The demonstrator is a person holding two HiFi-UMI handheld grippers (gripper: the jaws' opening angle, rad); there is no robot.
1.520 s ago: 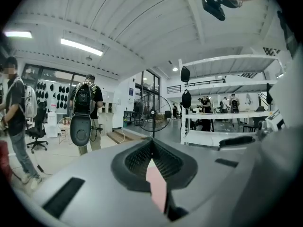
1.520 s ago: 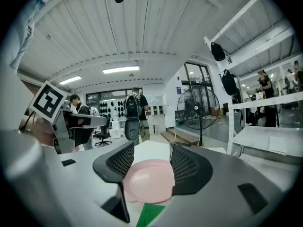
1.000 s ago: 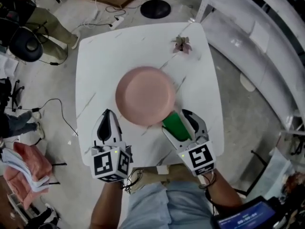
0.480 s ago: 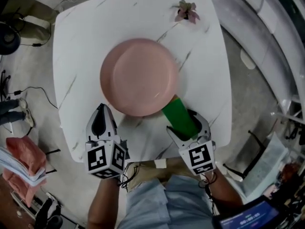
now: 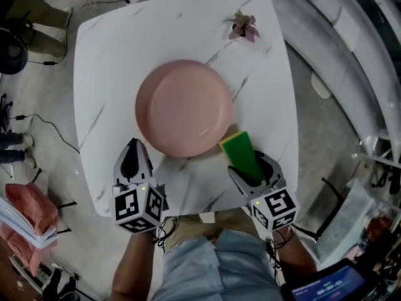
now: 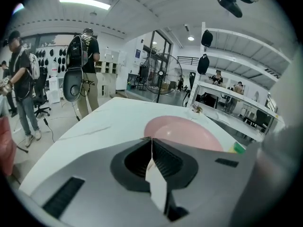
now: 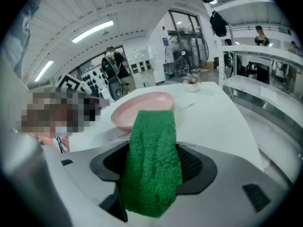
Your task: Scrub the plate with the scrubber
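Nearest the wearer, the left gripper (image 5: pixel 133 150) rests low over the near-left part of the white marbled worktop (image 5: pixel 106 61), its fingers brought together with nothing between them; its own view shows the tips meeting. Beside it, the right gripper (image 5: pixel 252 168) carries the green scrubber (image 5: pixel 241 152), which stands between its fingers and is folded by their pressure as the jaws close on it. The scrubber's long axis runs along the gripper, so that its free end projects forward and slightly leftward. Immediately beyond that end lies the pink plate (image 5: pixel 185 105), right way up at the middle of the worktop; the scrubber's front edge sits just beside the plate's near-right rim, and whether the two touch cannot be settled from these views. The plate thus lies ahead and to the left of the right gripper's fingers, which makes the right hand the nearer one for scrubbing, while the left gripper stands close to the near-left rim, apart from it. Farthest off, a small pink sprig (image 5: pixel 243 25) lies near the far-right corner.
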